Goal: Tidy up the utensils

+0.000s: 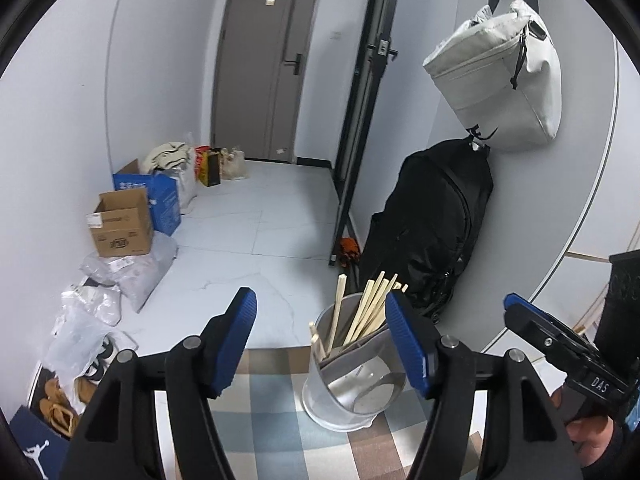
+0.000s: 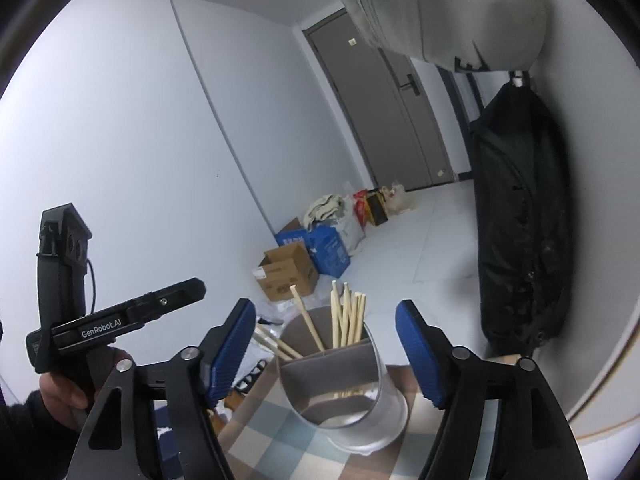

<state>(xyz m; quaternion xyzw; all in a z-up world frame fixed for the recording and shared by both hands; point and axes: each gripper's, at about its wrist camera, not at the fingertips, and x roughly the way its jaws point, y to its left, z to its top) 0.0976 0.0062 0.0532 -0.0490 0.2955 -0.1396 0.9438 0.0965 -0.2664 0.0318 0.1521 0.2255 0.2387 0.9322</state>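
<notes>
A shiny metal utensil holder point(image 1: 348, 396) with a grey divider stands on a checked tablecloth point(image 1: 272, 408). Several wooden chopsticks point(image 1: 368, 312) lean in its far compartment; the near compartment looks empty. My left gripper point(image 1: 320, 304) is open with nothing between its blue pads, and the holder sits just inside its right finger. In the right wrist view the holder point(image 2: 360, 408) and chopsticks point(image 2: 348, 320) lie ahead between the spread fingers of my right gripper point(image 2: 325, 309), which is open and touches nothing. Each gripper shows at the edge of the other's view, held by a hand.
A black backpack point(image 1: 432, 232) hangs against the wall right behind the holder, under a grey bag point(image 1: 500, 80). Beyond the table's edge, on the tiled floor, are cardboard boxes point(image 1: 120, 224), plastic bags point(image 1: 132, 276) and shoes. A grey door point(image 1: 264, 68) closes the far end.
</notes>
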